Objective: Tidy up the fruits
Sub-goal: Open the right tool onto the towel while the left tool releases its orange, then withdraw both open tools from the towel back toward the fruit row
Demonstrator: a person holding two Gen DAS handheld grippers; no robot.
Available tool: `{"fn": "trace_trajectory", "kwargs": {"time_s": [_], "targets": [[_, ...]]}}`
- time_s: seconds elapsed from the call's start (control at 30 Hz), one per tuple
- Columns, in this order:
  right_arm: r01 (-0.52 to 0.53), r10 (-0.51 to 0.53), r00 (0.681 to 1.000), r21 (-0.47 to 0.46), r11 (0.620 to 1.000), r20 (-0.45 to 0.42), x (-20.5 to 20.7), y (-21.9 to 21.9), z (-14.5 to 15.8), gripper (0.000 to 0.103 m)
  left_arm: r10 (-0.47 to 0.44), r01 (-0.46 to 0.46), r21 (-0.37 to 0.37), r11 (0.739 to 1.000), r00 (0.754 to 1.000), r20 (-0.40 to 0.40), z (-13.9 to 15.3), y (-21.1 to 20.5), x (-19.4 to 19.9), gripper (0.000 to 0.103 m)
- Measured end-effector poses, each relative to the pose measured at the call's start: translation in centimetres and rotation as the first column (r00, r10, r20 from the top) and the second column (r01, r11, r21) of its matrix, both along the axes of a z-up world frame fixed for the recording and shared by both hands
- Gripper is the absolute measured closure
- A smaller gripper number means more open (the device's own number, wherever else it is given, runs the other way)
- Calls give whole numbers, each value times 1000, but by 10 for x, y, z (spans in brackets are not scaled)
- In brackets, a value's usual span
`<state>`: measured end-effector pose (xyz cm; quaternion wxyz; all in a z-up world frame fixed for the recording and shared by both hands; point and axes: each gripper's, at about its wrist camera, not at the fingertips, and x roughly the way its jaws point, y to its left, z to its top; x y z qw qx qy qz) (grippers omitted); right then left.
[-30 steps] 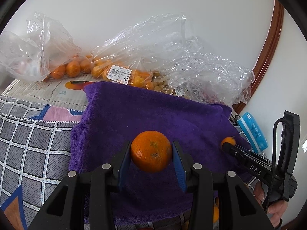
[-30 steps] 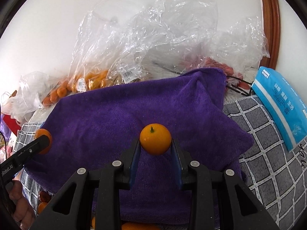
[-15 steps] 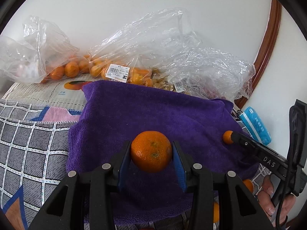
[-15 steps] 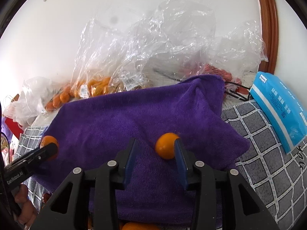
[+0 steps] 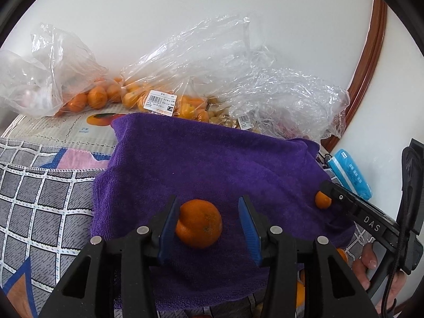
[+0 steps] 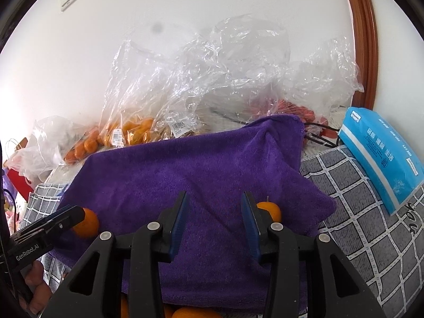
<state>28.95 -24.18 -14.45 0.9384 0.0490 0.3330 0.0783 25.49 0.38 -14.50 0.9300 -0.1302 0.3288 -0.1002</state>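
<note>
Your left gripper (image 5: 206, 222) has just been opening, its jaws now loose around the large mandarin (image 5: 199, 223) on the purple towel (image 5: 212, 159). Your right gripper (image 6: 215, 222) stands open and empty; the small mandarin (image 6: 269, 210) lies just right of it.

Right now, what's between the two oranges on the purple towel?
Only bare purple towel. The left wrist view shows the large orange inside the open left tongs, the small orange to the right, and nothing between them.
</note>
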Motion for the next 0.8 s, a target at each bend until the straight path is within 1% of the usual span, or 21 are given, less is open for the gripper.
{"fn": "trace_trajectory", "kwargs": {"time_s": [0.17, 0.3, 0.4, 0.53, 0.6, 0.73, 0.8], "targets": [[7, -7, 1000, 15, 1000, 4, -1, -2, 2, 62, 3, -3, -30, 1000, 1000, 19, 3, 3, -3, 51], [31, -31, 999, 10, 999, 9, -2, -3, 4, 62, 0, 1, -44, 999, 1000, 31, 5, 4, -6, 50], [19, -19, 1000, 13, 1000, -11, -2, -3, 6, 62, 6, -3, -61, 998, 999, 39, 6, 6, -7, 50], [13, -13, 1000, -2, 1000, 4, -6, -2, 9, 62, 16, -10, -83, 996, 998, 69, 10, 9, -12, 50], [10, -10, 1000, -4, 1000, 9, -8, -1, 11, 62, 4, 3, -87, 996, 997, 78, 13, 9, -14, 50], [-6, 6, 1000, 0, 1000, 13, -11, 2, 14, 62, 16, -5, -103, 995, 995, 102, 17, 10, -18, 50], [-17, 17, 1000, 16, 1000, 7, -12, 2, 16, 62, 24, -12, -104, 994, 994, 111, 19, 11, -19, 50]]}}
